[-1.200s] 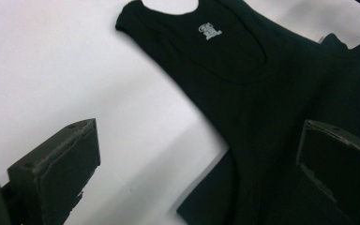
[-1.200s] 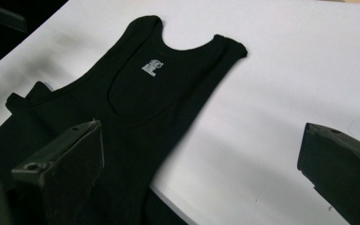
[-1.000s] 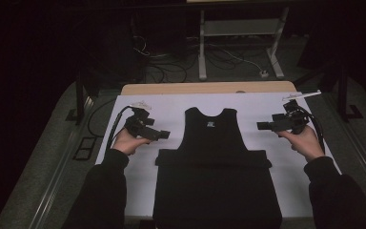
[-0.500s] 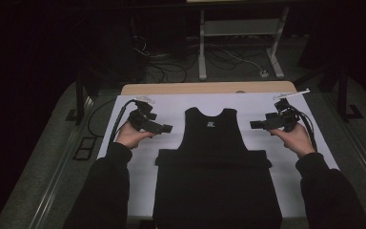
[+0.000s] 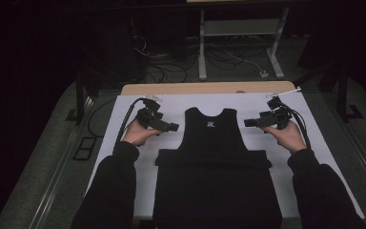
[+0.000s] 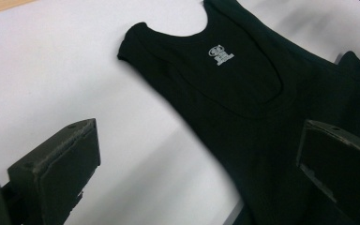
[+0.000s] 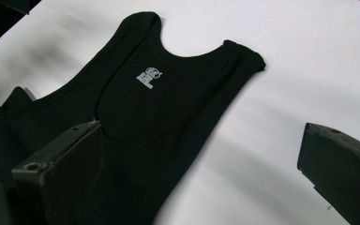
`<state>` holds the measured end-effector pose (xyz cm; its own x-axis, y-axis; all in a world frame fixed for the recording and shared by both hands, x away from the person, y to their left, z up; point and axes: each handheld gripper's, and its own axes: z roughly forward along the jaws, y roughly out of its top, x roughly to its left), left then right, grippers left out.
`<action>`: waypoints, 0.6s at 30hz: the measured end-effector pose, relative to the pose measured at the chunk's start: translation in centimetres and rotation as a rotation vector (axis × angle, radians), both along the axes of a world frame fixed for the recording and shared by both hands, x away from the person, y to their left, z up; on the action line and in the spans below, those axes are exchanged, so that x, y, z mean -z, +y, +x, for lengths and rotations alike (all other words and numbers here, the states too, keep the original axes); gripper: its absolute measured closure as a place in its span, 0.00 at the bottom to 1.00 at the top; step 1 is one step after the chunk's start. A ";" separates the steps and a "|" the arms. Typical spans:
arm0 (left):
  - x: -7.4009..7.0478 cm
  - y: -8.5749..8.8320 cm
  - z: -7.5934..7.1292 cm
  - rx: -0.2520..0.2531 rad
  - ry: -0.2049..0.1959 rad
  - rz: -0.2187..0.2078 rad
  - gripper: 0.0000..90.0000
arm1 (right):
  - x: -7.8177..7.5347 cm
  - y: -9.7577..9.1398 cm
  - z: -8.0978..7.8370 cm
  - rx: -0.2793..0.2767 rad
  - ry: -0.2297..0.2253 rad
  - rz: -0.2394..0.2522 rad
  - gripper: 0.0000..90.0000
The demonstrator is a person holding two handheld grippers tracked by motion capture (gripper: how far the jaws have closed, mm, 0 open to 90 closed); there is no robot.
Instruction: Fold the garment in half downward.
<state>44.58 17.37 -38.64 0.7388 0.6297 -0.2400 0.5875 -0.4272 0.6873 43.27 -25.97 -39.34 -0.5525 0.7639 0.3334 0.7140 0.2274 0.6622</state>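
A black tank top (image 5: 217,162) lies flat on the white sheet (image 5: 295,157), neck end away from me, with a small pale label inside the neckline (image 6: 220,55). My left gripper (image 5: 174,127) hovers just left of its left shoulder strap, jaws wide open with nothing between them. My right gripper (image 5: 247,123) hovers just right of the other strap, also open with nothing between its jaws. The left gripper (image 6: 199,129) looks across the tank top (image 6: 243,89) from one side. The right gripper (image 7: 201,136) looks across the tank top (image 7: 136,108) from the other side. A horizontal edge crosses the garment at mid-length.
The white sheet covers the table up to a wooden strip (image 5: 209,88) along the far edge. Beyond it are floor cables (image 5: 171,62) and a metal stand (image 5: 202,47). Bare sheet lies on both sides of the garment.
Both grippers have moved inward toward the tank top's shoulder straps and slightly away from me. The garment has not moved.
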 end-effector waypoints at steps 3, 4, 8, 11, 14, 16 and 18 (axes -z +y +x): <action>0.0 -0.3 0.2 0.003 -0.002 0.004 0.00 | 0.1 0.3 0.2 -0.005 0.005 0.004 0.00; 0.1 -0.5 0.3 0.004 -0.002 0.002 0.00 | 0.2 0.4 0.2 -0.005 0.005 0.002 0.00; 0.3 -0.8 0.5 0.001 -0.001 0.003 0.00 | 0.4 0.8 0.5 -0.007 0.009 -0.008 0.00; 0.6 -1.1 0.7 0.007 -0.003 0.026 0.00 | 0.5 1.1 0.7 -0.007 0.009 -0.007 0.00; 0.9 -1.6 0.7 0.011 0.011 0.017 0.00 | 0.5 1.5 0.8 -0.015 0.010 -0.004 0.00; 1.0 -2.1 0.7 0.027 0.012 0.022 0.00 | 0.7 1.7 0.9 -0.017 0.008 -0.001 0.00; 1.2 -2.6 0.7 0.030 0.015 0.023 0.00 | 0.9 1.8 1.0 -0.021 0.015 0.000 0.00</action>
